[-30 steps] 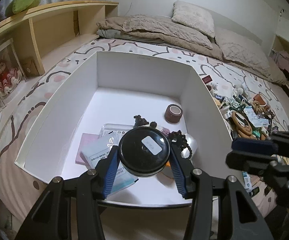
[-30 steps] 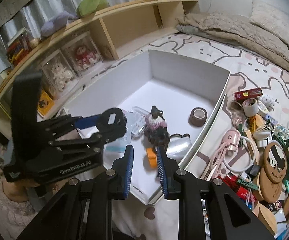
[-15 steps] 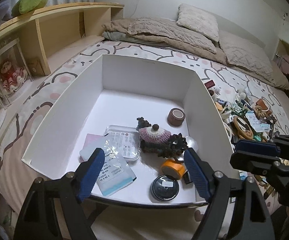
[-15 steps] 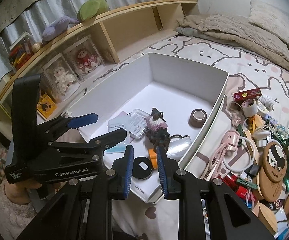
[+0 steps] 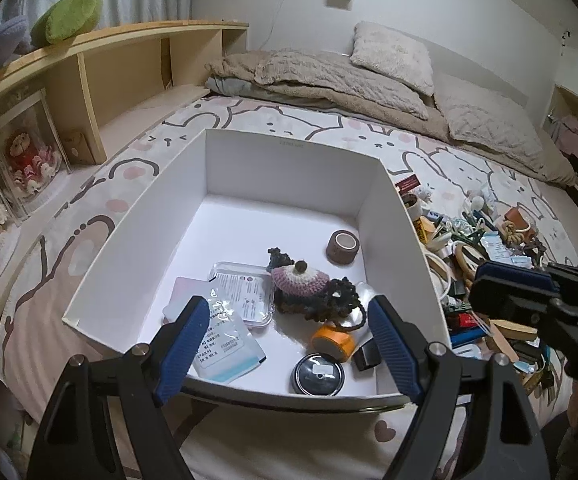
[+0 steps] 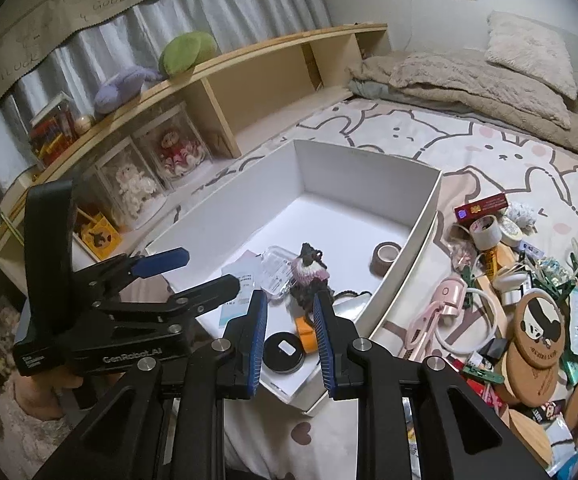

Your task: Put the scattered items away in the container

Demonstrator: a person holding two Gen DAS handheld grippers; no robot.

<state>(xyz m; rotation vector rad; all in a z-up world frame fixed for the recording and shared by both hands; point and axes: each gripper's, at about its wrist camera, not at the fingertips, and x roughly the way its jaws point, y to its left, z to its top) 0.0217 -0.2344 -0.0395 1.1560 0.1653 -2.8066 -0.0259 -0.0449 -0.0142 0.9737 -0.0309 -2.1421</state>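
Observation:
A white box sits on the bed. Inside lie a round black tin, an orange tape roll, a crocheted pink and dark toy, a brown tape roll, a clear plastic case and paper packets. My left gripper is open and empty above the box's near edge. My right gripper is open a little and empty, over the box's near corner. The black tin also shows in the right wrist view.
Scattered items lie on the bed right of the box: a pink device, a round cork panda coaster, tape rolls, a red packet. A wooden shelf with display cases runs along the left. Pillows lie at the back.
My left gripper held the black tin over the box, then opened and let it go. The tin now lies in the box's near end. The left gripper has drawn back.

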